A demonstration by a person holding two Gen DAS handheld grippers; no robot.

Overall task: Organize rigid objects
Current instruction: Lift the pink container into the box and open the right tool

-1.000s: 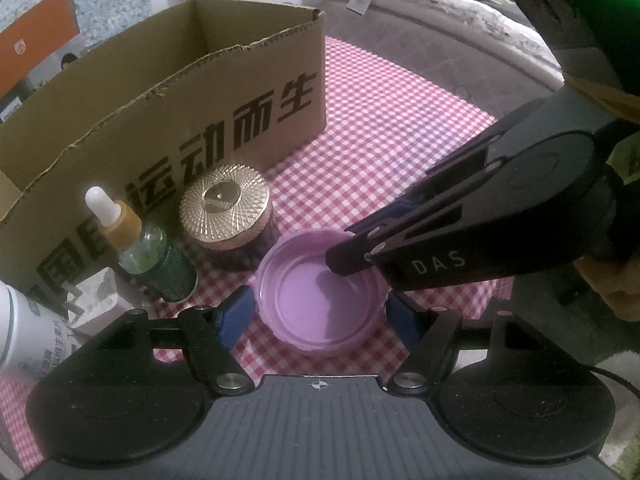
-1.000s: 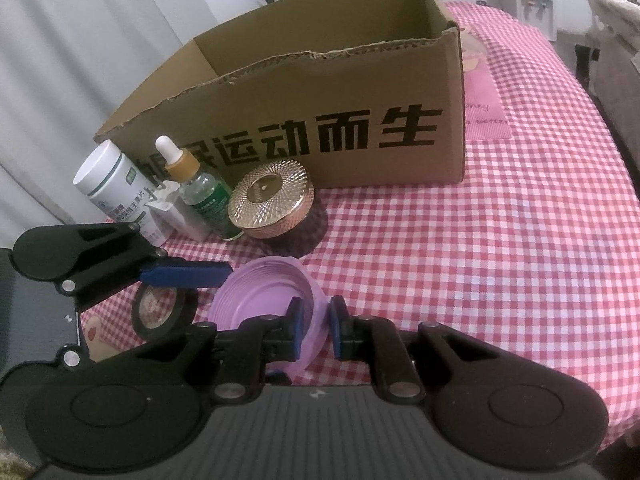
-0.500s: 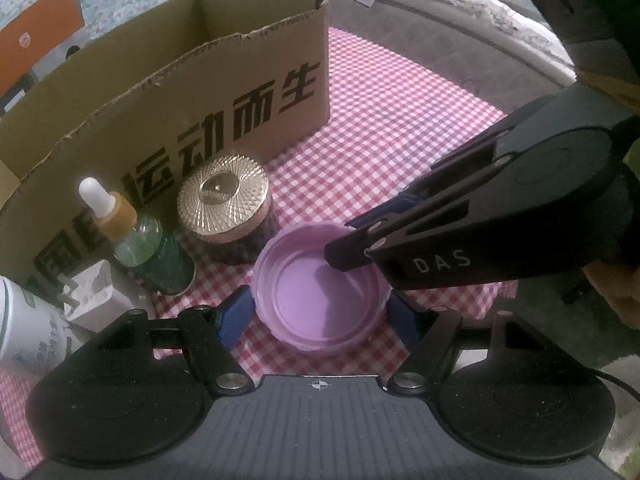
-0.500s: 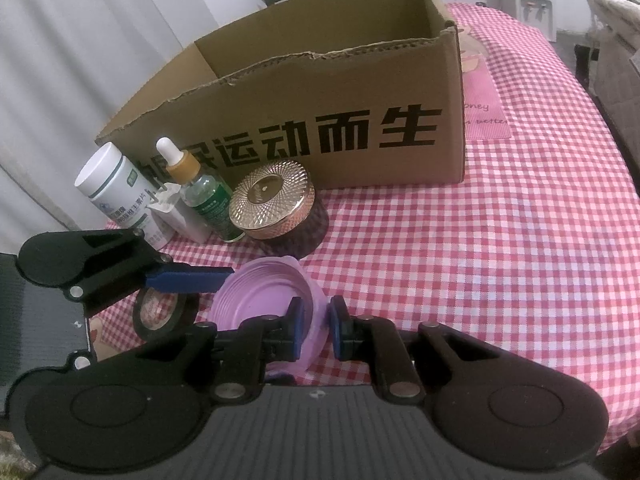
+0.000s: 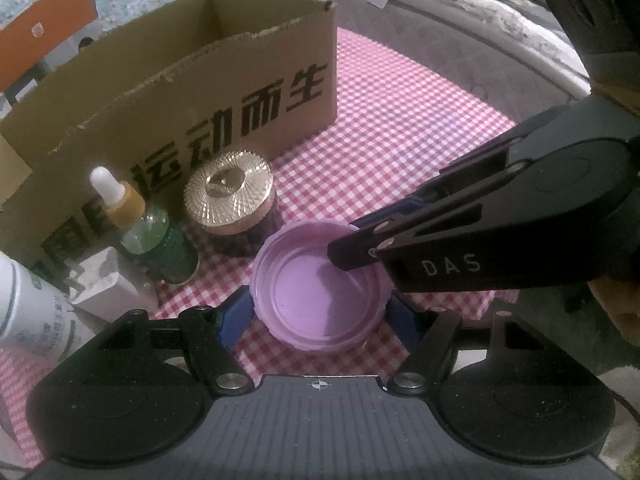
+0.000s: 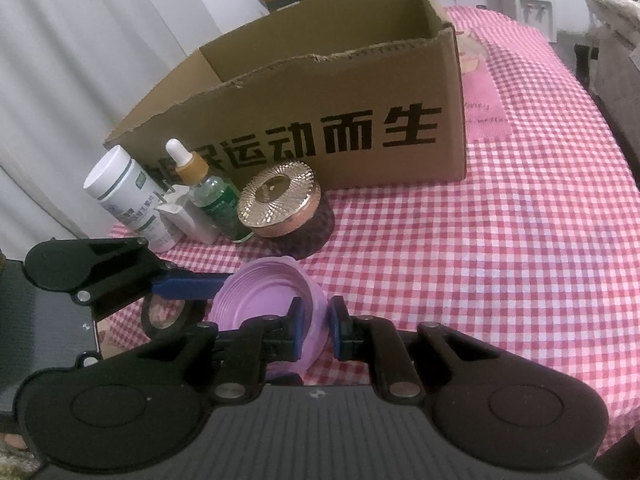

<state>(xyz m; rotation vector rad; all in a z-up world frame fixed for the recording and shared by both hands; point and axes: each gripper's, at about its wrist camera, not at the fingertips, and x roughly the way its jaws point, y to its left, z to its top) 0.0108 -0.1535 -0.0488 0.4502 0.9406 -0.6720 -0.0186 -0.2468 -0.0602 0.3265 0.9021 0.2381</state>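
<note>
The cardboard box shows nothing inside in the part of it that either view reaches, so by my judgement the sorting has barely begun: the white bottle, the white plug, the dropper bottle and the gold-lidded jar all stand on the bench in a row just in front of the box's printed wall. The purple lid lies open side up a little further out from the box than the jar, with a black tape ring beside it. The right tool is clenched on the lid's rim, one finger inside and one outside, while the left tool straddles the lid with its blue pads at either side, and whether they press it I cannot tell.
</note>
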